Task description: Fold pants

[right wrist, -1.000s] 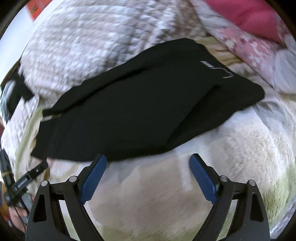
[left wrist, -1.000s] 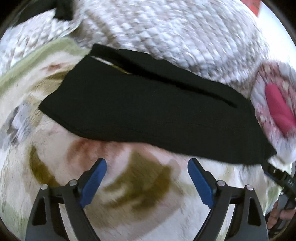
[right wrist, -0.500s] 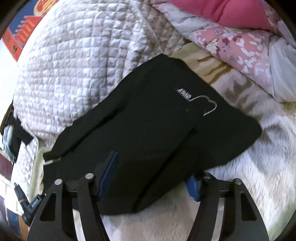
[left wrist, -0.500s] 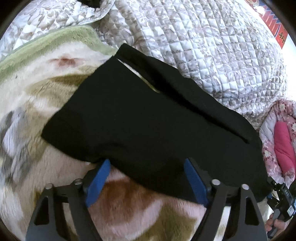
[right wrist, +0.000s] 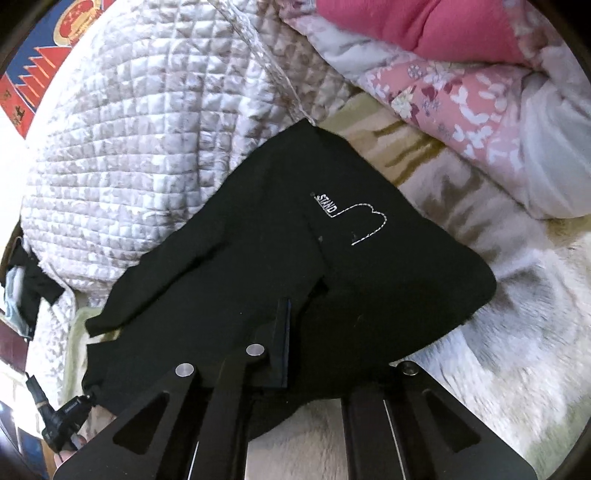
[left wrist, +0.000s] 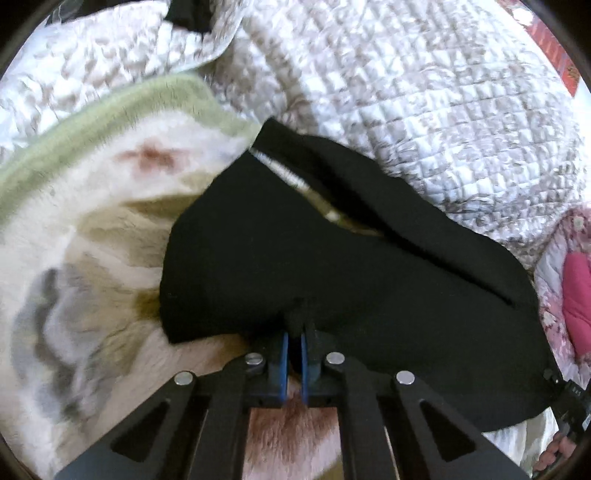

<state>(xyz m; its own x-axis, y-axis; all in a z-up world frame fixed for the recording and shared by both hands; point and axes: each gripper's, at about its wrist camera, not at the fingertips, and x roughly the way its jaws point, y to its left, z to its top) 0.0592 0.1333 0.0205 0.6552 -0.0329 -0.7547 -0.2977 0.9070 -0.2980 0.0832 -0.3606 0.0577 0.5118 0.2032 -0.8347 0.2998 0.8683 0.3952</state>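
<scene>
The black pants [left wrist: 295, 258] lie folded lengthwise on a fleece blanket, with a white stitched logo showing in the right wrist view [right wrist: 354, 218]. My left gripper [left wrist: 293, 332] is shut on the near edge of the pants, close to the leg end. My right gripper [right wrist: 295, 314] is shut on the near edge of the pants [right wrist: 258, 277] close to the waist end; its right finger is hidden under the cloth. The other gripper shows at the edge of each view.
A cream and green fleece blanket [left wrist: 92, 206] lies under the pants. A quilted grey-white bedspread [left wrist: 424, 110] bulges behind them. A pink floral duvet with a pink pillow [right wrist: 424, 33] lies at the waist end. A red and blue wall hanging [right wrist: 40, 55] is beyond.
Both grippers moved forward from open and clear of the pants onto the near edge and closed on the cloth.
</scene>
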